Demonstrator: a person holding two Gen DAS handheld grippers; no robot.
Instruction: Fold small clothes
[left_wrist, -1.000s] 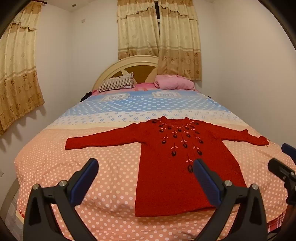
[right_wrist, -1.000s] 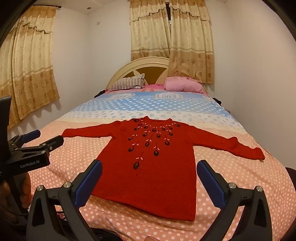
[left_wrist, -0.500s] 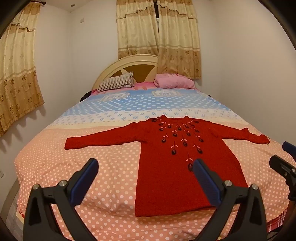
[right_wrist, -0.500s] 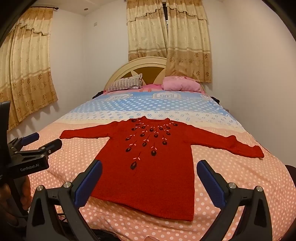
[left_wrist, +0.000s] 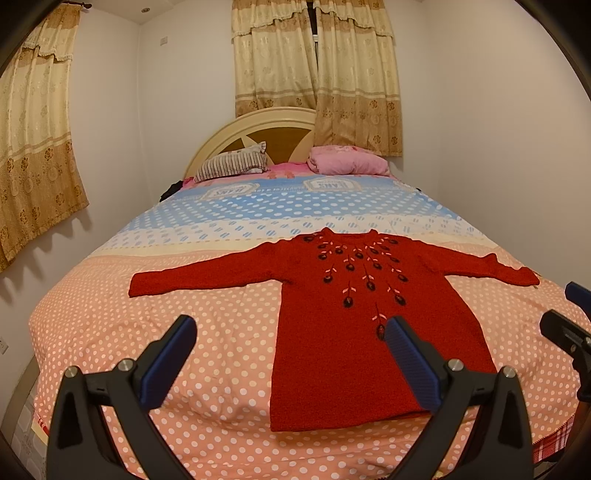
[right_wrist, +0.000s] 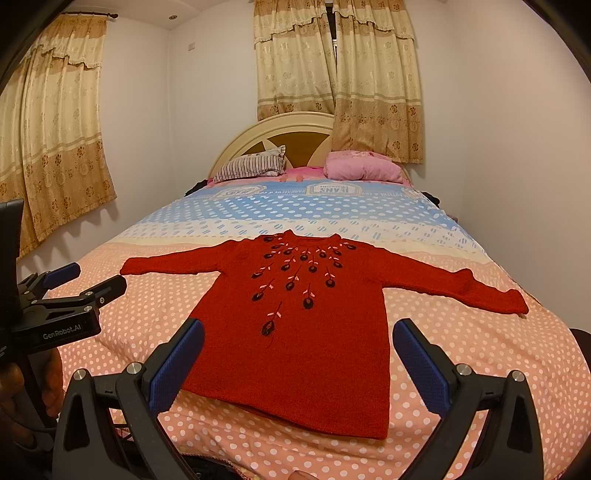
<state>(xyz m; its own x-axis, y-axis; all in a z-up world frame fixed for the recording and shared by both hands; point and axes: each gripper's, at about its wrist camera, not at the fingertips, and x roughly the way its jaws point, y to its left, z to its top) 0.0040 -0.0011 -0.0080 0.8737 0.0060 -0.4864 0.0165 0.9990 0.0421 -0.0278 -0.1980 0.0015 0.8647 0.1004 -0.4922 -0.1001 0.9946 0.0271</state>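
A small red knit sweater (left_wrist: 354, 317) with dark embroidered flowers lies flat, face up, on the bed, both sleeves spread out sideways; it also shows in the right wrist view (right_wrist: 306, 317). My left gripper (left_wrist: 291, 354) is open and empty, held above the foot of the bed over the sweater's lower left part. My right gripper (right_wrist: 299, 358) is open and empty, held above the sweater's hem. The left gripper shows at the left edge of the right wrist view (right_wrist: 85, 284), the right gripper at the right edge of the left wrist view (left_wrist: 569, 314).
The bed (left_wrist: 110, 332) has a pink dotted cover near me and blue bands farther back. A striped pillow (left_wrist: 232, 166) and a pink pillow (left_wrist: 347, 164) lie by the headboard (left_wrist: 255, 129). Walls and curtains close in on both sides.
Both grippers have shifted only slightly; the sweater sits a touch lower and closer in the right wrist view. The sweater itself has not moved.
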